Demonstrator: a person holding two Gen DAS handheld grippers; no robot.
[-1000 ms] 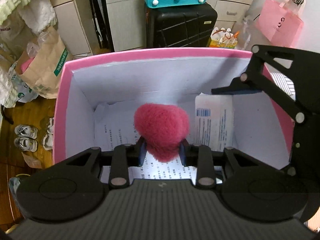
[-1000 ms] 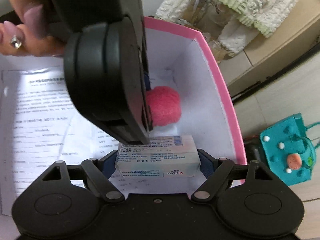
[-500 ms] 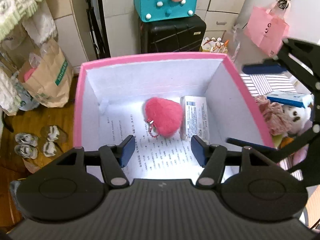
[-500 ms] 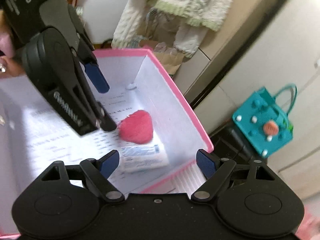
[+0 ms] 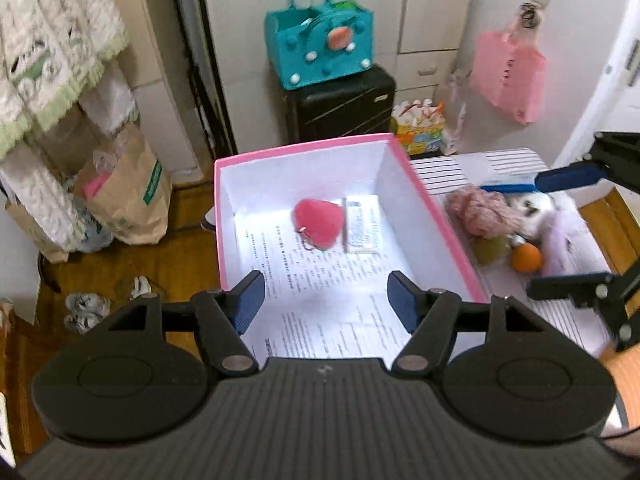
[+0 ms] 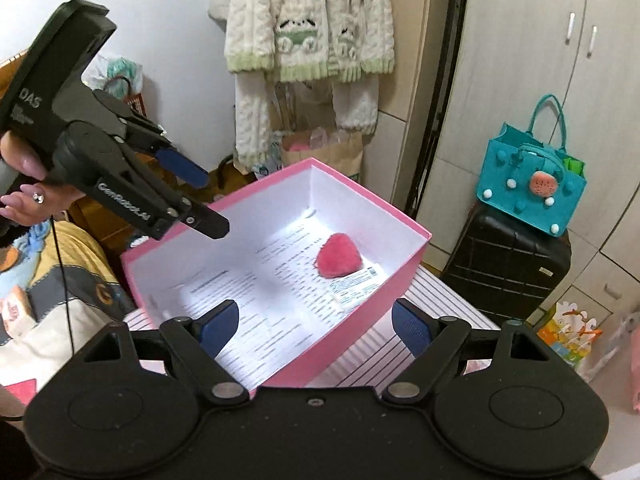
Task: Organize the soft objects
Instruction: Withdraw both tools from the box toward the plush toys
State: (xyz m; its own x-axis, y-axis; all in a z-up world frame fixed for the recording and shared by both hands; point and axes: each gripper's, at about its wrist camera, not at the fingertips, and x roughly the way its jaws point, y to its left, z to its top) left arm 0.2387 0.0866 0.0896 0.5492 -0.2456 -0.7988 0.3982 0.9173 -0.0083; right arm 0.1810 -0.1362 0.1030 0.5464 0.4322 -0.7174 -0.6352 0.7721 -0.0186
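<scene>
Holding both tools above the pink box point(image 5: 436, 216), I have nothing in either: my left gripper point(image 5: 324, 300) has jaws opening with only air and the printed paper lining between them, and my right gripper point(image 6: 316, 326) stands spread wide and empty over the box's near rim. Down on the box floor lies the pink plush heart point(image 5: 318, 222), touching the tissue pack point(image 5: 362, 230) beside it, both toward the far wall. Just outside the box, on the striped cloth, wait the rest: a pink knitted bundle point(image 5: 480, 214), a white plush toy point(image 5: 532, 204), an orange ball point(image 5: 526, 258). I judge these light and squashy; the knit should give and drape, so I would pinch it across its thick middle, not a loose end. The ball may roll, so I would close on its widest part. Beyond stand a black suitcase point(image 5: 340, 106) and teal bag point(image 5: 320, 52)
</scene>
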